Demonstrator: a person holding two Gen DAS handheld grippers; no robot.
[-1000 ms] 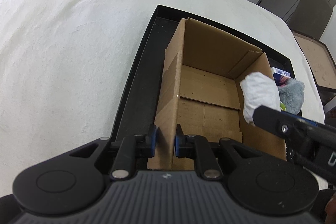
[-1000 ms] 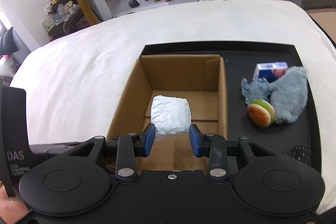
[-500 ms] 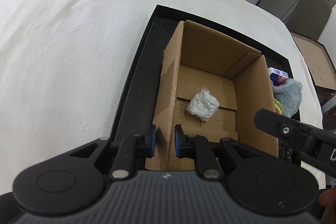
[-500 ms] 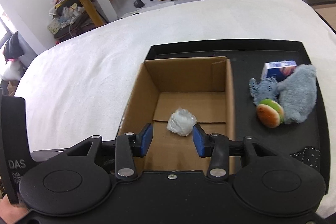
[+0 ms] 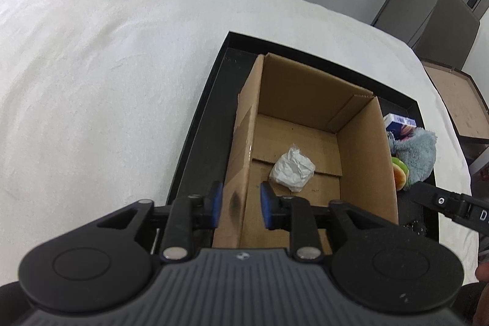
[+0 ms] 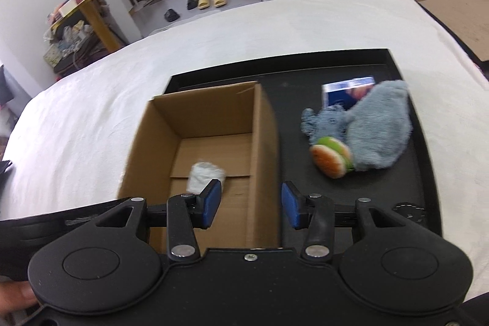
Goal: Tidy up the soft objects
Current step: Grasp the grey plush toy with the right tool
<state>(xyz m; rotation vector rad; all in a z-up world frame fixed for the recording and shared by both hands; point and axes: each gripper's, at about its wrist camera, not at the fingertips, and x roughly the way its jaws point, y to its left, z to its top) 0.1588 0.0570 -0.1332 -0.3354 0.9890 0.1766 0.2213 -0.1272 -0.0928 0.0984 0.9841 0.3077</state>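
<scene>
next: grey plush (image 6: 379,127) – lies ahead-right of right gripper (image 6: 250,205), nearer arm | right: jaws apart, empty | left gripper (image 5: 238,205): just opening, straddles cardboard box (image 5: 360,142) wall

Item: bed (image 5: 101,87), covered by a white textured spread. One black shallow tray (image 5: 198,139) is being carried directly on it, toward the right side, its long rim being seen raised above the spread. The rest of the white surface is being left open around the tray on the left and far sides. In the right wrist view the same tray (image 6: 428,173) is being shown lying flat on the bed (image 6: 91,118).
</scene>
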